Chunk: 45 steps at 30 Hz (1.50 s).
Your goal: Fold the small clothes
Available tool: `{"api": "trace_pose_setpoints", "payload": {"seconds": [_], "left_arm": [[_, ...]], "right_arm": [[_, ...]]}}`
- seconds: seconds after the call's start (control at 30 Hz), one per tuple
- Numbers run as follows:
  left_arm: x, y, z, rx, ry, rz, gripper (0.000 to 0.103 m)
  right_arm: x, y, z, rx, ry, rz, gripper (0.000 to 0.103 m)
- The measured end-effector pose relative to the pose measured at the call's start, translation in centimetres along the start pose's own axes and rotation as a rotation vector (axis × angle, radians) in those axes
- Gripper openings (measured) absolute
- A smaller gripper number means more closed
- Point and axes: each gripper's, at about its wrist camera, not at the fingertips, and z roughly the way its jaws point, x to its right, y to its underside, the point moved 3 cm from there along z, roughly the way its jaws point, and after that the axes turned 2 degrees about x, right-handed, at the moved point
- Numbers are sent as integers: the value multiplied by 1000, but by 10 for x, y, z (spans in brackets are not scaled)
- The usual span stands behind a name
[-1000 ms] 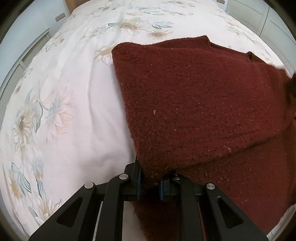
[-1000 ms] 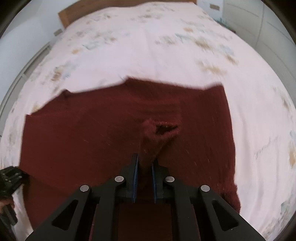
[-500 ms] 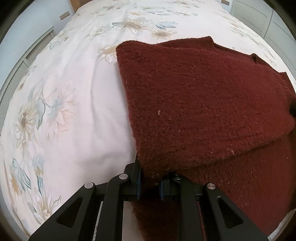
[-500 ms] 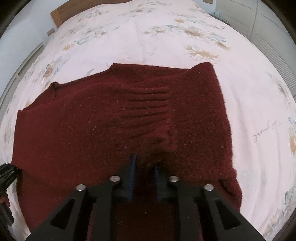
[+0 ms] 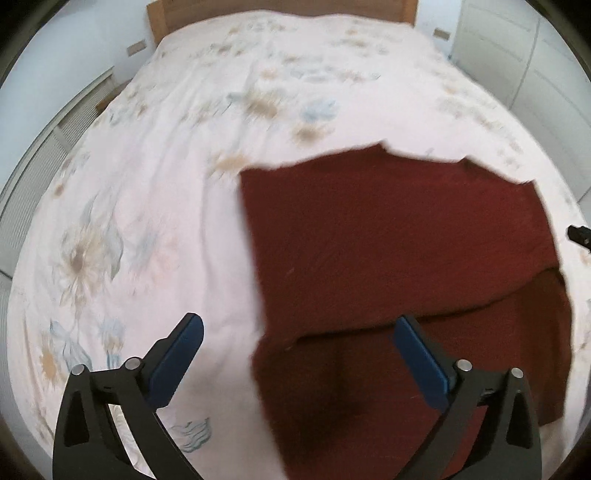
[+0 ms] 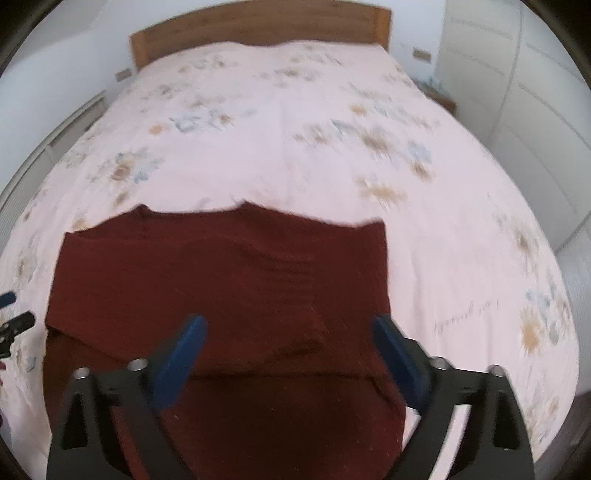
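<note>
A dark red knitted garment point(image 5: 399, 243) lies on the bed, its far part folded over the near part, with the fold's edge running across near my fingers. My left gripper point(image 5: 295, 328) is open and empty, raised above the garment's near left corner. The garment also shows in the right wrist view point(image 6: 221, 280). My right gripper point(image 6: 288, 328) is open and empty above its near right part. The left gripper's tip shows at the left edge of the right wrist view point(image 6: 14, 325).
The garment rests on a white bedspread with a flower print point(image 5: 147, 184). A wooden headboard point(image 6: 258, 26) stands at the far end. White wardrobe doors point(image 6: 517, 92) are on the right and a slatted white panel point(image 5: 44, 155) on the left.
Both grippers let go of the red garment, opened wide and pulled up and back. The folded layer now lies flat on the bed.
</note>
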Motion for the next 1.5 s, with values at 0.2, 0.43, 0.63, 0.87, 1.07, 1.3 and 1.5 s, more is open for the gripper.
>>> {"api": "trace_pose_setpoints", "payload": {"seconds": [0.2, 0.43, 0.63, 0.87, 1.07, 1.3, 1.5], "left_arm": [[53, -32, 0, 100, 28, 49, 102], [80, -29, 60, 31, 29, 42, 102], [84, -4, 79, -10, -7, 57, 102], [37, 9, 82, 11, -34, 15, 102], [21, 14, 84, 3, 38, -26, 102], [25, 8, 55, 11, 4, -64, 102], [21, 19, 3, 20, 67, -84, 102]], "right_arm": [[-52, -2, 14, 22, 2, -117, 103], [-85, 32, 79, -64, -12, -138, 103], [-55, 54, 101, -66, 6, -73, 103], [9, 58, 101, -76, 27, 45, 102], [17, 62, 98, -74, 26, 56, 102], [8, 51, 53, -35, 1, 54, 102], [15, 63, -7, 17, -32, 53, 102]]}}
